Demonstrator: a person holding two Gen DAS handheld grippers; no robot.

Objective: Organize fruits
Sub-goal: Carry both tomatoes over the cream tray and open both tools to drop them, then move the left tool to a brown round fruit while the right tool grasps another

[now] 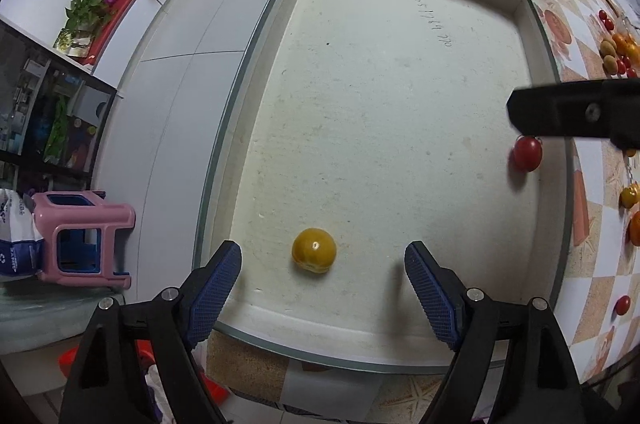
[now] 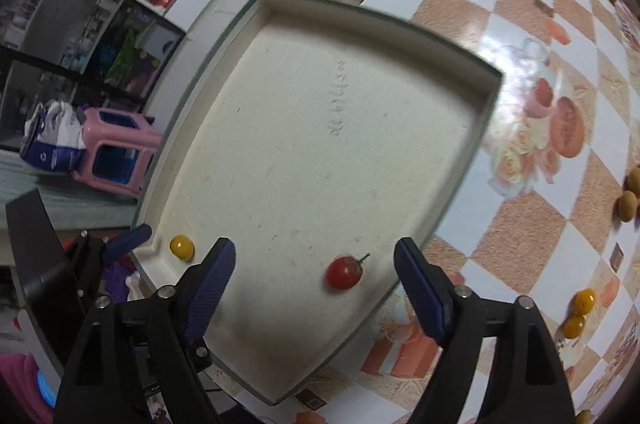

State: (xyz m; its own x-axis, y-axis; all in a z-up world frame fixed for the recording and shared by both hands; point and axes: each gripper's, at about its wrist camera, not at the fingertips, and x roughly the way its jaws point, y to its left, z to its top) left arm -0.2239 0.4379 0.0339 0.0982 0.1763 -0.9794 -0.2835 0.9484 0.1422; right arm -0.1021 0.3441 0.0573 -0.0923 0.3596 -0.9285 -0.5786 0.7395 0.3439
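In the white tray (image 2: 460, 152): red cherry tomato (image 2: 343, 273), stem pointing up-right, between spread right hand-held gripper (image 2: 314, 276) fingers; left hand-held gripper (image 1: 322, 264) likewise spread around yellow tomato (image 1: 314, 250).

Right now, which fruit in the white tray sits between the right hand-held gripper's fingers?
The small red cherry tomato with a green stem, lying ahead of the open right hand-held gripper. The round yellow tomato sits off in the tray's corner.
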